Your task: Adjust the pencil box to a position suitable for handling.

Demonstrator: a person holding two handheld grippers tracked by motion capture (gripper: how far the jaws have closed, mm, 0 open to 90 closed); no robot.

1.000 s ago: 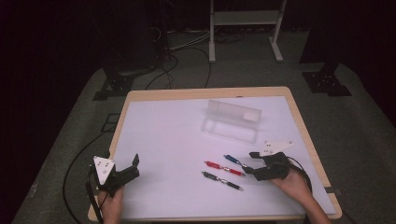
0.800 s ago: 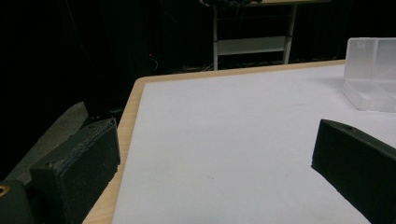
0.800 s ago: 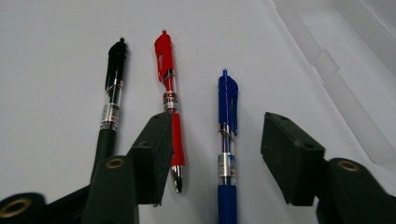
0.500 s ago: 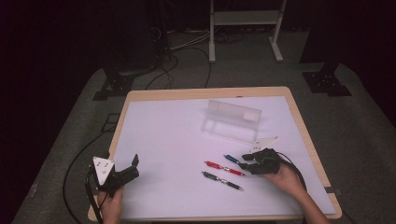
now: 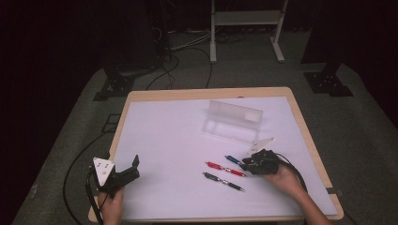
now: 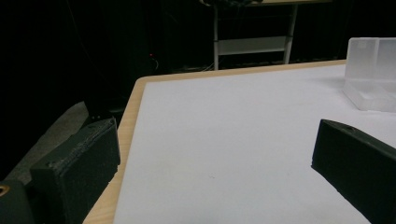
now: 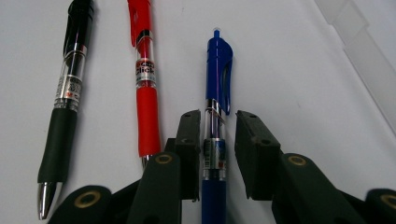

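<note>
Three pens lie side by side on the white table: a blue pen, a red pen and a black pen. My right gripper is down at the blue pen, with one jaw on each side of its barrel. The left jaw touches the barrel, a small gap stays at the right jaw, and the pen rests on the table. My left gripper hovers open and empty at the table's front left.
A clear plastic holder stands at the middle back of the table. The table's wooden edge runs just left of my left gripper. Cables and a metal stand sit on the floor beyond.
My right gripper has moved left and down onto the blue pen, bringing its jaws around the barrel. The left gripper has not moved.
</note>
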